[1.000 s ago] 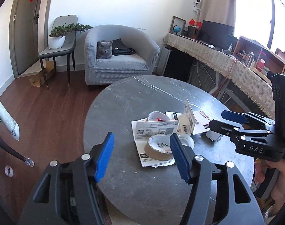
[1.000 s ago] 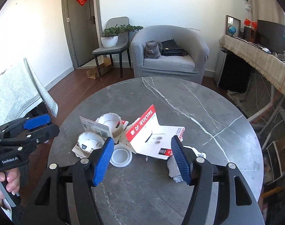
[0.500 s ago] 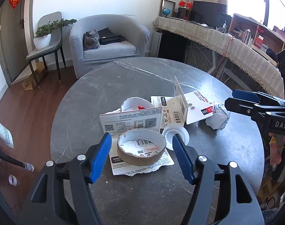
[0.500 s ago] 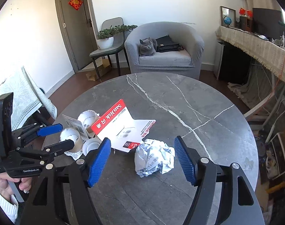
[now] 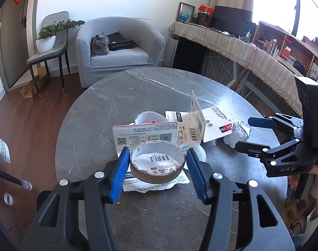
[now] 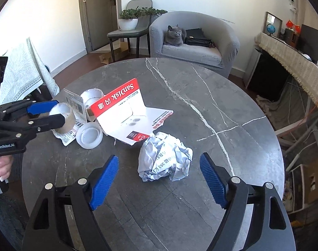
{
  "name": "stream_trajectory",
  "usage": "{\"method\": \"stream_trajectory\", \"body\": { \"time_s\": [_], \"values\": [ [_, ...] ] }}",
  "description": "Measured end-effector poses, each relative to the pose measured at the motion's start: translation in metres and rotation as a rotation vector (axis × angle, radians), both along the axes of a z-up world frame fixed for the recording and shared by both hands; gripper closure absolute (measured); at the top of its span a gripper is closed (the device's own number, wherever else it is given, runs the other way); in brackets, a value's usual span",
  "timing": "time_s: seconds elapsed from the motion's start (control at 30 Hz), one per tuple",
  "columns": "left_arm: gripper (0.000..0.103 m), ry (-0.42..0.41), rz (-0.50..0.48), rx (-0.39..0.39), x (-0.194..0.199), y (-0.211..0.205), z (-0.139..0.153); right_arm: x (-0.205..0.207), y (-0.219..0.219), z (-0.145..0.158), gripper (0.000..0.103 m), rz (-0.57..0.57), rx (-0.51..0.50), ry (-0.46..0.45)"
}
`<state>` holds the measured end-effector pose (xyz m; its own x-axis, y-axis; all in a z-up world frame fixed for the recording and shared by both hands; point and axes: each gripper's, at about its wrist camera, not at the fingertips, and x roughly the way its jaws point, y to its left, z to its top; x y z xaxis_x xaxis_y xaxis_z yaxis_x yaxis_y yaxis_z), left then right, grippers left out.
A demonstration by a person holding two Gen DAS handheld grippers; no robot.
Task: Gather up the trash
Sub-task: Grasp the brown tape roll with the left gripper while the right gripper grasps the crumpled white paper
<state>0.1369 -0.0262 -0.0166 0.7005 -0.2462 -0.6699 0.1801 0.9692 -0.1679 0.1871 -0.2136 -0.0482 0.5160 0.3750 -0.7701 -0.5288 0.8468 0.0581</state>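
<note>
1. Trash now sits inside both our tongs: over the last second we dropped onto the surface, so two grasps look ready.
2. Left tongs are closing around the near cardboard tape ring, pads not yet pressing.
3. Right tongs are opening, well apart; the crumpled paper ball lies between them, just beyond the tips.

A home living room: grey armchair (cat on it), potted plant, round marble table.
</note>
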Motion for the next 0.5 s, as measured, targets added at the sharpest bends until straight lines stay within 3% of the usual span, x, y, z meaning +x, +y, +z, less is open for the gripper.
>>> {"method": "stream_trajectory", "body": {
  "time_s": [0.5],
  "values": [
    [0.045, -0.043, 0.012, -0.028, -0.015, 0.014, 0.022, 0.014, 0.002, -0.011, 0.022, -0.109, -0.002, 0.039]
  ]
}}
